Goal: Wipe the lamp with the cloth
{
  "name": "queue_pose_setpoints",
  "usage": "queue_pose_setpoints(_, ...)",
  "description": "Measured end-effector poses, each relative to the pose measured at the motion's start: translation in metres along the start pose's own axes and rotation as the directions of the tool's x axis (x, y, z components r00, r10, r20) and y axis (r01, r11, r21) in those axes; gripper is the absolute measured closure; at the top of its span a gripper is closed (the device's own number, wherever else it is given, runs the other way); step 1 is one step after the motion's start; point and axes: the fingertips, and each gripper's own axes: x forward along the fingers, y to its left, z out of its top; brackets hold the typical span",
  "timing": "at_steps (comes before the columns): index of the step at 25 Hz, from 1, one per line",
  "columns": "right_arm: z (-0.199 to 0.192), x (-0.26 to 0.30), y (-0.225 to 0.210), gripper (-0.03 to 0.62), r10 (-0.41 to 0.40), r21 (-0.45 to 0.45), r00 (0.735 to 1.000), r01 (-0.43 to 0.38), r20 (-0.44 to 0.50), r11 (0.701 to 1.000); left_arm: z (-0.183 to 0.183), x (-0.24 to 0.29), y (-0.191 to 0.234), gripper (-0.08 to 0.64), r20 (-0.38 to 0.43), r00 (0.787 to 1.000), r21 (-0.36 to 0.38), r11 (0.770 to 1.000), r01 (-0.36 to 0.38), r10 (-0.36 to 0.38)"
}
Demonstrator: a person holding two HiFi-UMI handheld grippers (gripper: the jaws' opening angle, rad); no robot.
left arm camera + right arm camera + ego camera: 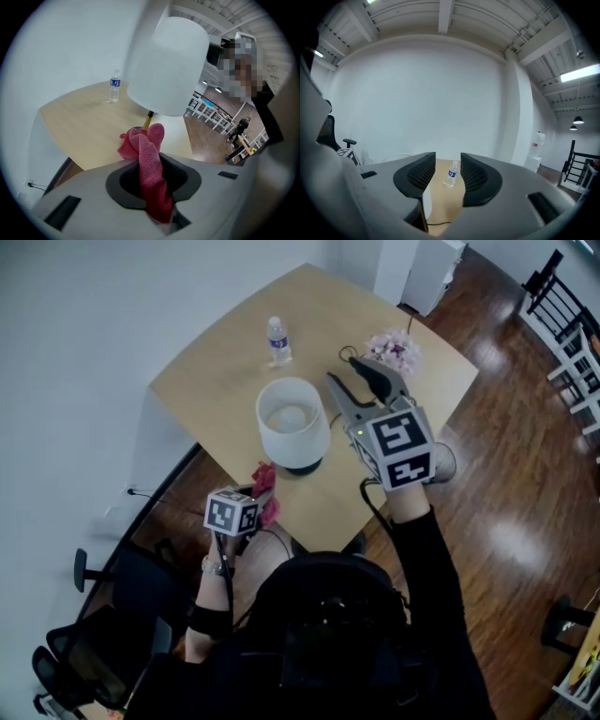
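**Head view: closing on the lamp, cloth already in grip**

Looks down on a pale wooden bench (216, 381) set against a white wall. Finds the lamp (292, 423) upright near the bench's front edge, with a white drum shade over a dark base and neither tool on the shade. Shows the right gripper (349, 381) hovering just right of the shade, jaws spread apart and holding nothing. Reveals between them, in the right gripper view, only bare bench and a water bottle (278, 341) well beyond.

Places the left gripper (255, 501) lower, at the bench's near edge just left of the lamp base, jaws clamped on a pink cloth (265, 486). Shows, in the left gripper view, the cloth bunching up out of the jaws, its free end pointing at the lamp's stem. Puts the shade above and ahead, near but apart. Cannot tell whether the fabric brushes the base.

Reads as the approach step, with the cloth secured and no wiping contact on the shade yet. Next, probably calls for raising the left gripper and pressing the loose fabric against the shade, then sweeping around it. May also call for steadying the lamp with the open right jaws, given a tall, light build apt to tip under a sideways push. Worth letting only fabric, not hard jaw tips, meet the shade.
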Motion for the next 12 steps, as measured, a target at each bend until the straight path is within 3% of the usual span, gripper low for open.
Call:
queue_pose_setpoints(3, -0.024, -0.029, -0.010, 0.433, -0.032, 0.034, 0.999, 0.033, -0.031, 0.999, -0.009, 0.013, 0.000, 0.477, -0.013, 1.000, -0.010, 1.000, -0.011, 0.011)
queue_pose_setpoints(6, -0.093, -0.049, -0.003, 0.434, -0.016, 0.132, 0.986, 0.038, -0.167, 0.991, -0.017, 0.035, 0.001, 0.477, -0.013, 1.000, -0.031, 0.999, -0.022, 0.021)
queue_pose_setpoints(10, -0.197, -0.075, 0.033, 0.584, 0.092, 0.277, 0.936, 0.006, -0.338, 0.961, -0.024, 0.073, 0.018, 0.474, -0.008, 0.996, -0.050, 0.994, -0.093, 0.092)
queue_pose_setpoints(12, -0.229, -0.086, 0.053, 0.584, 0.145, 0.327, 0.913, -0.014, -0.382, 0.945, -0.023, 0.089, 0.034, 0.474, 0.000, 0.988, -0.081, 0.985, -0.155, 0.155)
